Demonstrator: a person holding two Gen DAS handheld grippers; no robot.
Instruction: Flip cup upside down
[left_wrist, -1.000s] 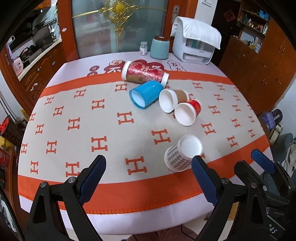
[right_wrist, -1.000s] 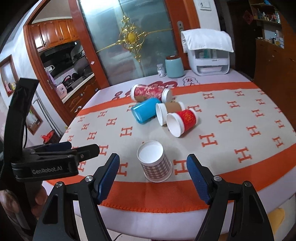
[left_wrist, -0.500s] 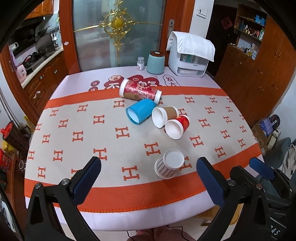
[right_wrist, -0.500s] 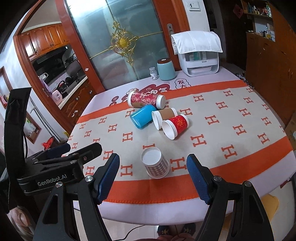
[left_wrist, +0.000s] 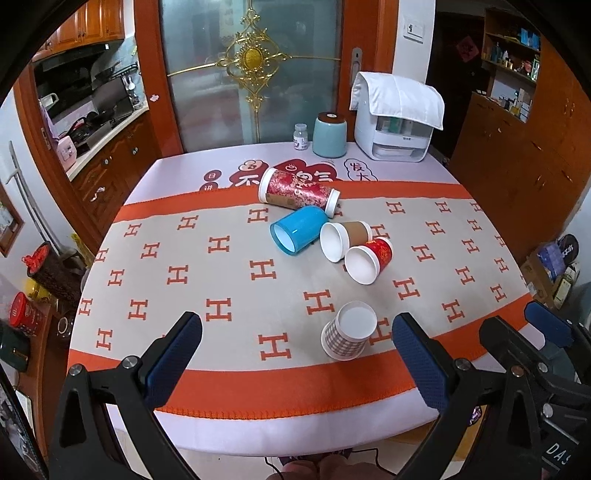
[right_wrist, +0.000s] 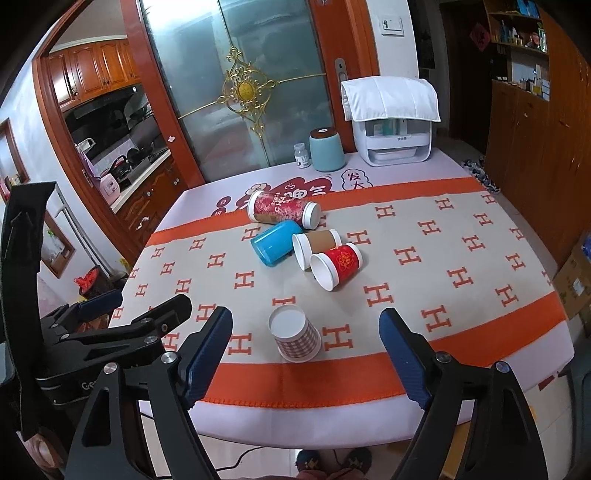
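Plaid cup (left_wrist: 347, 336) (right_wrist: 294, 338): paper, tapered, standing base-up near the counter's (left_wrist: 236, 421) front edge on the orange band of the H-print cloth (left_wrist: 221, 266); white flat bottom faces up. Left gripper (left_wrist: 295, 363) and right gripper (right_wrist: 306, 354) both level off the front edge, fingers wide apart, holding nothing; blue textured pads (left_wrist: 173, 360). Four more cups lie on their sides mid-counter: blue (left_wrist: 295, 229), brown (left_wrist: 345, 236), red (left_wrist: 369, 258), floral (left_wrist: 297, 192).

Cups lying on their side: three, blue (left_wrist: 295, 234), brown (left_wrist: 343, 239), red (left_wrist: 367, 263)
Upside-down cups: one, checked (left_wrist: 347, 335)
Red canisters: one (left_wrist: 297, 191)
Grippers: two, left (left_wrist: 295, 360), right (right_wrist: 306, 360)
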